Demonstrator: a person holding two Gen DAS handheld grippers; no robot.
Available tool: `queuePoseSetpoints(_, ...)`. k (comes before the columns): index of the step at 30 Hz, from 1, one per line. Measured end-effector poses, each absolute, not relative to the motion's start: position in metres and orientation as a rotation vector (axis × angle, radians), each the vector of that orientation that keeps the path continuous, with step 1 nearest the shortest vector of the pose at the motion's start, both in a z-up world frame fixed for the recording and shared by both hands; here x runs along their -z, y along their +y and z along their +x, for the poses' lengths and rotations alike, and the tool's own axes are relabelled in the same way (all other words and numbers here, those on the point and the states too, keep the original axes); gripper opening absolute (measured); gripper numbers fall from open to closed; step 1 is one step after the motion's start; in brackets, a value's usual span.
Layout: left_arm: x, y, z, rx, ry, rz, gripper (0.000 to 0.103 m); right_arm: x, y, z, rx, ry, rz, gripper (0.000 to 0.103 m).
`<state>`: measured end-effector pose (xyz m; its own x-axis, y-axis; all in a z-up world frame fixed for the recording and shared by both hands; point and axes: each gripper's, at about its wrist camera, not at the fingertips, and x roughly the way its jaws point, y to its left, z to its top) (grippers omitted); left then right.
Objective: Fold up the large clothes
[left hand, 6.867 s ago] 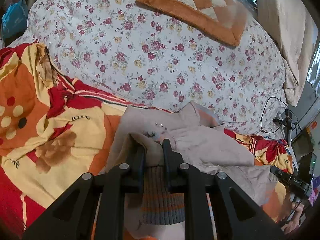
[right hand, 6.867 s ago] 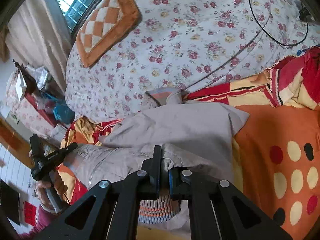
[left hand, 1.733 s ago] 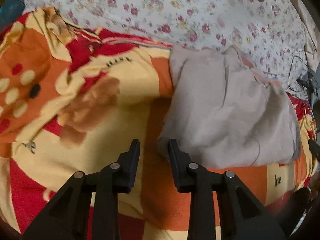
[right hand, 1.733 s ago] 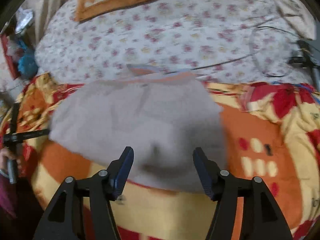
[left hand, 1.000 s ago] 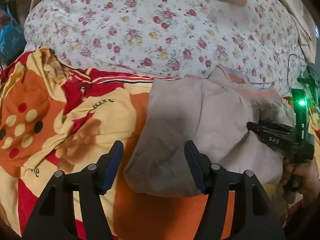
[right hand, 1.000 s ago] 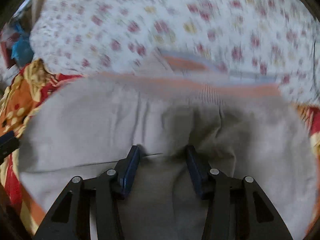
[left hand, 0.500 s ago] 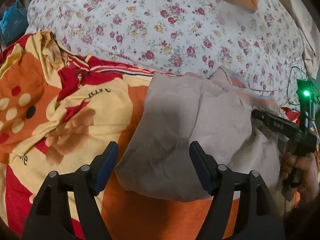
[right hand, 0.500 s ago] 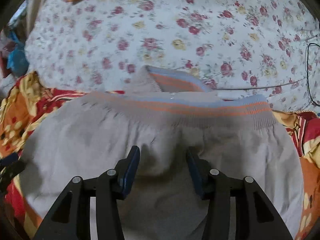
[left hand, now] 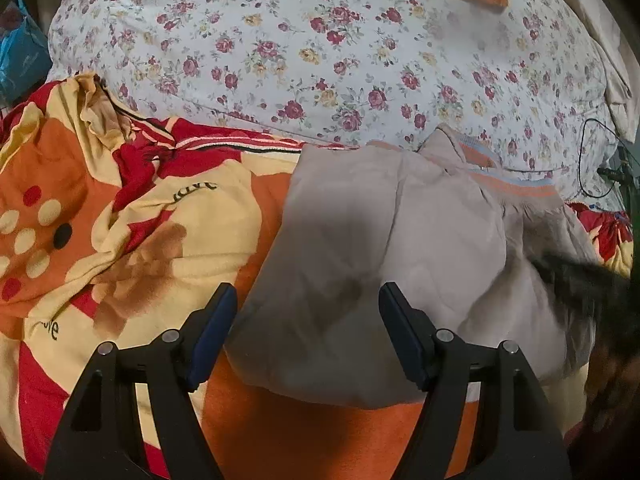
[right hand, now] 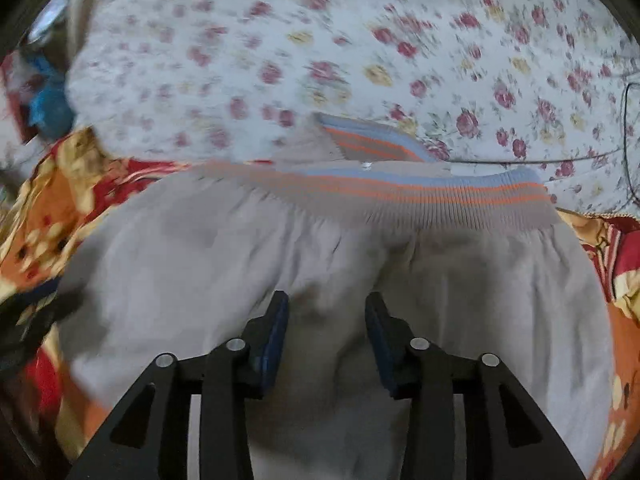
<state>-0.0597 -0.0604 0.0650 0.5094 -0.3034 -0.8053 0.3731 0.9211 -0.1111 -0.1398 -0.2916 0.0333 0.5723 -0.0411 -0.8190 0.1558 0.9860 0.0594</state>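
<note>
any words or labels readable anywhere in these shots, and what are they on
"love" in dark script, seen upside down, on the orange and yellow blanket, printed on a yellow patch.
A second dark script word on the same blanket near the lower left; only "ve" shows, the rest is hidden in a crease.
Nothing readable on the grey garment, its striped waistband or the floral quilt; the right wrist view is motion-blurred.

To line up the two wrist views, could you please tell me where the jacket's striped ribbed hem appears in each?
Left wrist: striped ribbed hem at right of centre, along the folded garment's far edge.
Right wrist: it runs across the middle, beyond the open jaws.
Shared landmark: floral quilt just behind it.
</note>
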Motion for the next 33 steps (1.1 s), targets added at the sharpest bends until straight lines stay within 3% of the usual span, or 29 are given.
queuePoseSetpoints(4,-0.062,-0.057,-0.058,0.402,0.966,0.05,0.073,-0.004,-0.272,-0.161,0.109,1.0,0.037,0.044)
queuePoseSetpoints(9,-0.059,-0.054,-0.059,0.381,0.961,0.047,0.073,-0.022,-0.275,-0.174,0.094,1.014,0.065,0.046)
queuePoseSetpoints(13,-0.06,-0.054,-0.059,0.373,0.953,0.041,0.073,-0.027,-0.269,-0.187,0.093,1.0,0.027,0.057)
queuePoseSetpoints(17,-0.058,-0.054,-0.057,0.359,0.951,0.037,0.074,-0.013,-0.262,-0.18,0.064,1.072,-0.039,0.057)
queuePoseSetpoints(21,-0.056,-0.056,-0.054,0.35,0.955,0.04,0.074,-0.037,-0.269,-0.179,0.043,1.023,0.0,0.057)
queuePoseSetpoints(25,-0.052,-0.058,-0.047,0.343,0.97,0.038,0.075,-0.051,-0.28,-0.176,0.059,0.95,0.018,0.065)
queuePoseSetpoints(33,-0.044,-0.067,-0.025,0.351,0.999,0.014,0.079,-0.032,-0.315,-0.176,0.02,0.936,0.193,0.069)
